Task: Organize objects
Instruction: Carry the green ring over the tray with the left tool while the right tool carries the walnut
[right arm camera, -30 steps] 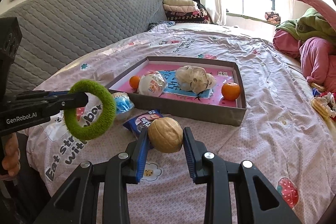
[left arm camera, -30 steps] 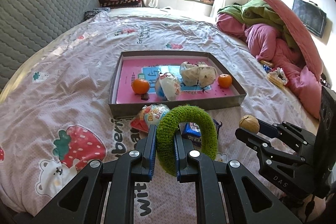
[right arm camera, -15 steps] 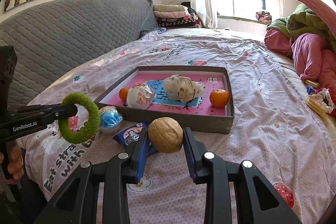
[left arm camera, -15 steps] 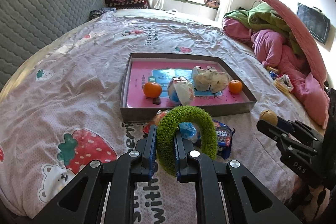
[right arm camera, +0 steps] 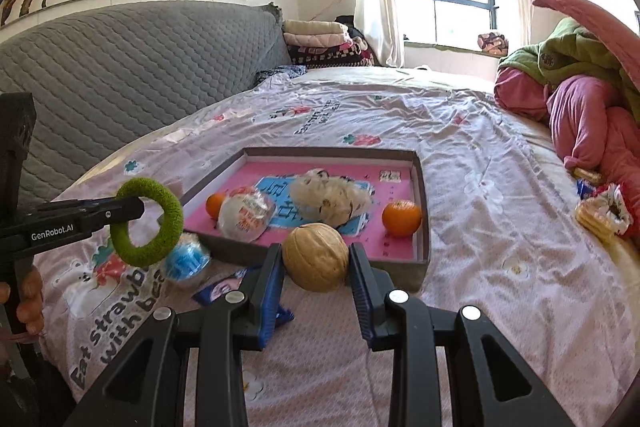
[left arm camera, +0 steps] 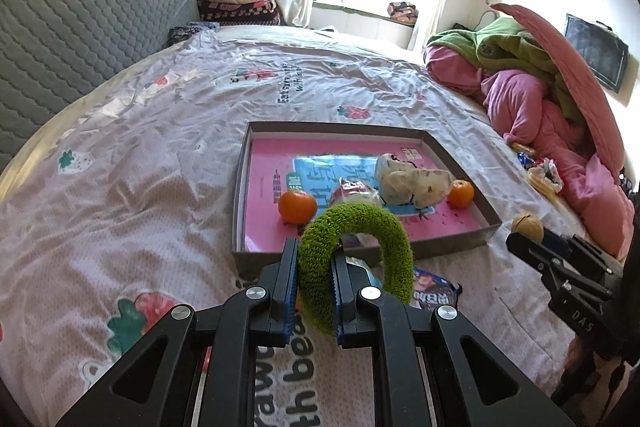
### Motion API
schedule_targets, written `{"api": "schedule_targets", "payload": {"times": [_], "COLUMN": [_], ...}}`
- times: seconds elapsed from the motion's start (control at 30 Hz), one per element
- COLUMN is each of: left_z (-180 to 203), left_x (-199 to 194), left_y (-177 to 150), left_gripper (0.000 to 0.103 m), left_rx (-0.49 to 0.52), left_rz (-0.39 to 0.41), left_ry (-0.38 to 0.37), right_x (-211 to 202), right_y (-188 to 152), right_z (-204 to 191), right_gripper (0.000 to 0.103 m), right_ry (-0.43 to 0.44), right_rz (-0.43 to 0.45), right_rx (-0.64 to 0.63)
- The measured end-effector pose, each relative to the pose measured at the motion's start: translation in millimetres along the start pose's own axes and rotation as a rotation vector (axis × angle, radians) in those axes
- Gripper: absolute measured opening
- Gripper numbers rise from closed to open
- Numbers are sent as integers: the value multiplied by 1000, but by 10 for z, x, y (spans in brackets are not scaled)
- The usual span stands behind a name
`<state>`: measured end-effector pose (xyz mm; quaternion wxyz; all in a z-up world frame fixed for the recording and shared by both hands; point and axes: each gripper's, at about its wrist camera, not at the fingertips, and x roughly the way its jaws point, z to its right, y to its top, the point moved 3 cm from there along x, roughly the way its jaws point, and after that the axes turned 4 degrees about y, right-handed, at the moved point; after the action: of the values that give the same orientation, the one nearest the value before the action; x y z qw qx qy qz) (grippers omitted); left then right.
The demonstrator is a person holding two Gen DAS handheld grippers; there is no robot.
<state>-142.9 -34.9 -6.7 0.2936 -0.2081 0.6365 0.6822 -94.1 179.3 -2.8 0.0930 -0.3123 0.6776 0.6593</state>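
Both grippers loaded in front of the tray on the bed.

The left gripper [left arm camera: 314, 263] is clamped tight on one side of a fuzzy green ring [left arm camera: 356, 259], which stands upright between its jaws, held clear above the sheet [left arm camera: 120, 187]. The right gripper [right arm camera: 316, 259] is clamped on a walnut [right arm camera: 316, 257], its pads pressing either side of the shell. Just beyond both lies the shallow grey tray [left arm camera: 240, 195] with a pink floor; inside it sit two oranges [left arm camera: 297, 207] [left arm camera: 461, 193], a wrapped round snack [right arm camera: 246, 213] and a crumpled pale bag [right arm camera: 330, 201]. On the sheet just in front of the tray lie a blue ball-shaped packet [right arm camera: 186, 259] and a blue snack wrapper [left arm camera: 434, 293]. A hand [right arm camera: 26, 297] grips the left gripper's handle. Pink and green bedding [left arm camera: 540, 95] is heaped at the far right.
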Motion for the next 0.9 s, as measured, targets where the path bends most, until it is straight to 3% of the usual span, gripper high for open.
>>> {"api": "schedule_targets", "payload": {"times": [0.67,0.9], "left_z": [1,-114], "left_x": [375,459], "left_y": [344,433], "left_gripper": [14,14], "left_rx": [74,57], "left_rz": [21,28], "left_ry": [8,19], "right_x": [379,482], "right_y": [206,305], "right_z": [55,105], "right_gripper": [33,33], "right_ry": [-45,-64], "right_rz": [-3,18], "right_rx": [-67,-83]}}
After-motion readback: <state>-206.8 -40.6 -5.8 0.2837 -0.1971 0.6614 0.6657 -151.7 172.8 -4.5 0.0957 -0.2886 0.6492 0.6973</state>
